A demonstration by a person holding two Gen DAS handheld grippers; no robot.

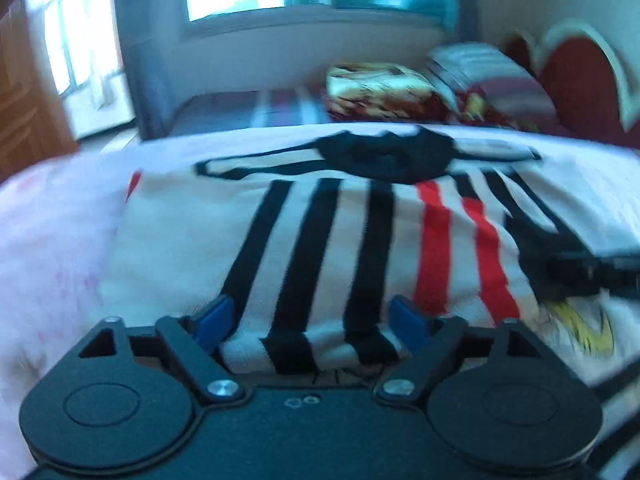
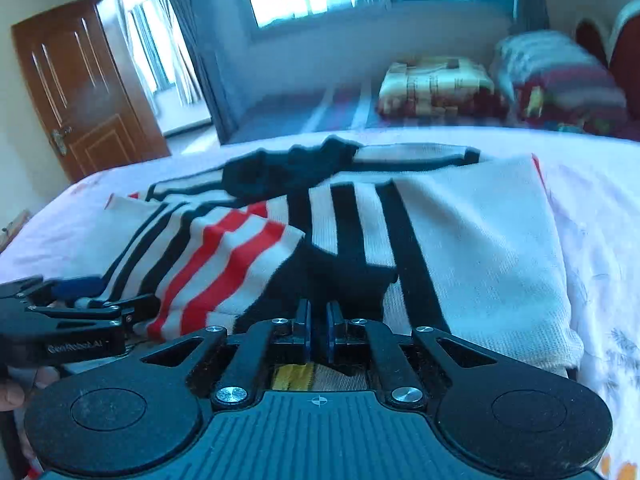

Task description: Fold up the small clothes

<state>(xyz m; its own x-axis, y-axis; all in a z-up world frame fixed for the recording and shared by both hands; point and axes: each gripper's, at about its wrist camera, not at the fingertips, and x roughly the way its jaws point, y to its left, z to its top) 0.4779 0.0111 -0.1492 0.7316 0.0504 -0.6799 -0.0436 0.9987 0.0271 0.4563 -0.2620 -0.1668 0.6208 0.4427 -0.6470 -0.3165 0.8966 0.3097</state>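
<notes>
A white knit sweater with black and red stripes lies flat on the bed, its black collar at the far end. In the left wrist view my left gripper stands open, its blue pads wide apart on either side of the sweater's folded near edge. In the right wrist view the red-striped sleeve lies folded across the body of the sweater. My right gripper is shut on the sleeve's black cuff. The left gripper shows at the left edge there, and the right gripper at the right edge of the left wrist view.
The sweater rests on a pale pink bed sheet. Folded patterned blankets and a striped bundle lie at the far end by a red headboard. A wooden door stands to the far left. A hand holds the left gripper.
</notes>
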